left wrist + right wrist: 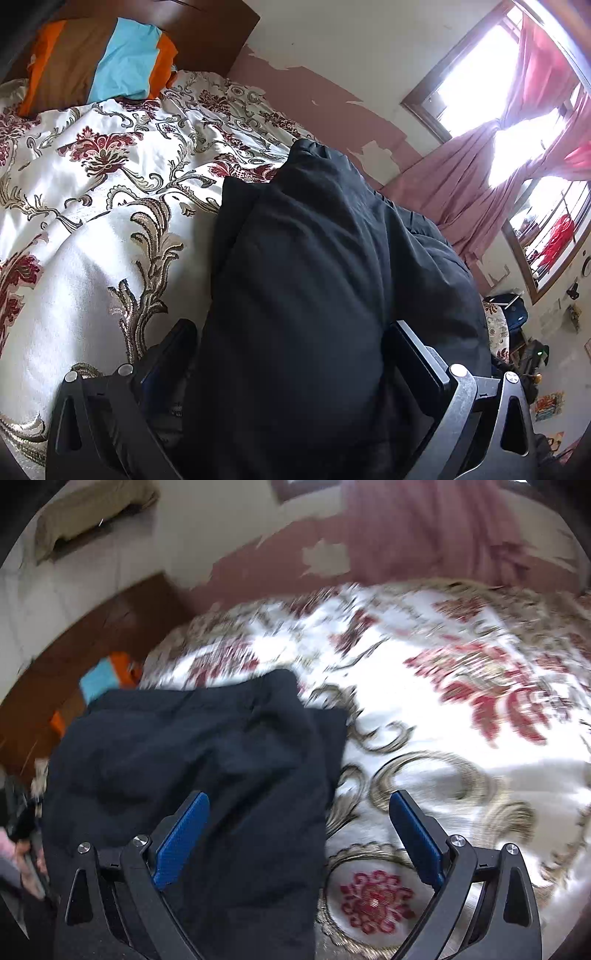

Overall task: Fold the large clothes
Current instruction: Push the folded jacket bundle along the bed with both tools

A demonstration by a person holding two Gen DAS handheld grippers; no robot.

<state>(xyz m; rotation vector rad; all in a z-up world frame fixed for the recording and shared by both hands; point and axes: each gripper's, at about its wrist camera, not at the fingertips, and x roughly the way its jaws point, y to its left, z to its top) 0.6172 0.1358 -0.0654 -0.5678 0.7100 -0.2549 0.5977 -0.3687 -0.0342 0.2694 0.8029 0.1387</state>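
A large black garment [325,280] lies bunched on a bed with a white, red and gold floral bedspread [92,206]. My left gripper [291,332] stands open, its two fingers wide apart with a thick fold of the garment between them. In the right wrist view the black garment [192,760] lies at the left on the bedspread [461,701]. My right gripper [299,805] is open and empty above the garment's right edge, with its blue pads [183,840] wide apart. This view is blurred by motion.
An orange, brown and light blue pillow [103,59] leans on the wooden headboard [207,29] at the far end. A wall with peeling pink paint [332,107] runs along the bed. Pink curtains [480,173] hang at a bright window on the right.
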